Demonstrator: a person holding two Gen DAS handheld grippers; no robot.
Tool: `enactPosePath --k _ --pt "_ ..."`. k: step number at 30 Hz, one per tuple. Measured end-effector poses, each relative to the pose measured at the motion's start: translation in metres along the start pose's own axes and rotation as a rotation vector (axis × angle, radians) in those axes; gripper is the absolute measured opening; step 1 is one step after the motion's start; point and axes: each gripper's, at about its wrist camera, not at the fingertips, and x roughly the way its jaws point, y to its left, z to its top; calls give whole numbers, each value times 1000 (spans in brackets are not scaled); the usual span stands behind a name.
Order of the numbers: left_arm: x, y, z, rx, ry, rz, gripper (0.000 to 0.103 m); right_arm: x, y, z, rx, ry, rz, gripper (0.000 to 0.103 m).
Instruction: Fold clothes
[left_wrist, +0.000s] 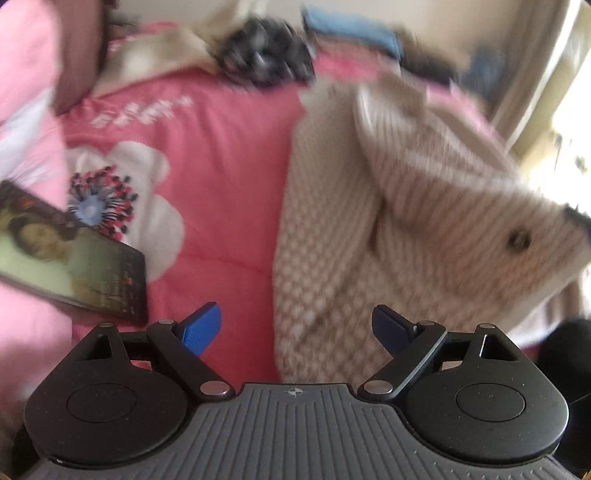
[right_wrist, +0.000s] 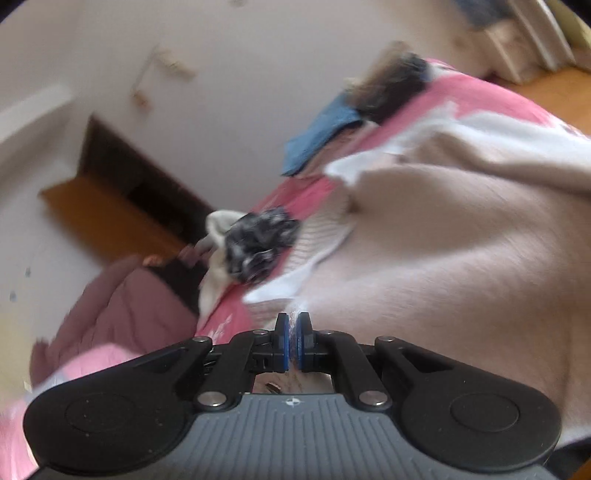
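Observation:
A beige knit cardigan (left_wrist: 369, 229) with a dark button lies on a pink bedspread (left_wrist: 229, 155), its right part lifted toward the far right. My left gripper (left_wrist: 295, 325) is open and empty, just above the cardigan's near left edge. In the right wrist view my right gripper (right_wrist: 293, 332) is shut on the cardigan's edge, and the beige cloth (right_wrist: 443, 258) stretches up and to the right from the blue pads (right_wrist: 283, 343). Both views are blurred.
A book (left_wrist: 74, 262) lies on the bedspread at the left. A dark crumpled garment (left_wrist: 266, 51) and a blue folded cloth (left_wrist: 351, 29) sit at the bed's far edge. A mauve blanket (right_wrist: 122, 306), a wall and a wooden shelf (right_wrist: 107, 214) show in the right wrist view.

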Motion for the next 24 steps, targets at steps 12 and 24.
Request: enactPosePath --k 12,24 --pt "51 -24 0 32 212 105 43 12 -46 -2 145 22 -15 4" --pt "-30 -7 54 116 -141 392 5 7 -45 -5 149 28 23 4"
